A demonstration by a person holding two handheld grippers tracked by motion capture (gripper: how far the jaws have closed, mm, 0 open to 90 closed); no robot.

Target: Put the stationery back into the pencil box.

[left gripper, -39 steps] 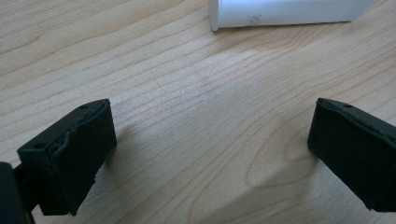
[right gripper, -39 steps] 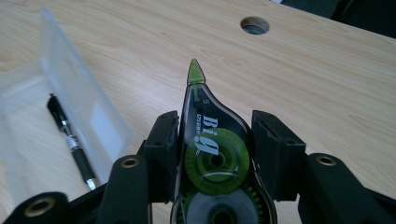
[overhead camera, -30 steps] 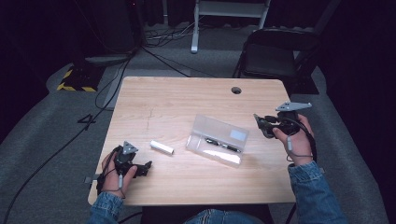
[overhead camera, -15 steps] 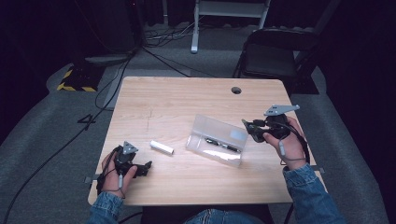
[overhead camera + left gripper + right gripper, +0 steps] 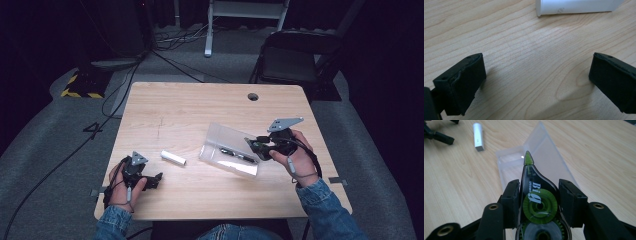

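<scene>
- Looking down from the high view, you hold the right gripper (image 5: 254, 145) over the near-right part of the table (image 5: 200, 107), its tips just at the edge of the clear case (image 5: 225, 137). The case lies open, with a few dark pens (image 5: 239, 155) inside. Your left gripper (image 5: 156, 179) rests near the left front edge, and the white tube (image 5: 173, 158) lies just beyond it, between it and the case.
- In the left gripper view, your jaws stand wide apart over bare wood with nothing between them; the tube (image 5: 576, 6) lies ahead, well clear of the pads.
- In the right gripper view, your jaws are clenched on the tape roller (image 5: 536, 195), flat sides against the pads. It is a dark translucent shell with green wheels and a green tip (image 5: 528, 159) that points into the case (image 5: 544, 157).
- Judging by its look, the roller is light, stiff and smooth plastic, so it could slip or twist; you do well to grip it across the broad body by the wheels, not the thin tip. The case looks thin and light, and may slide if you nudge it.
</scene>
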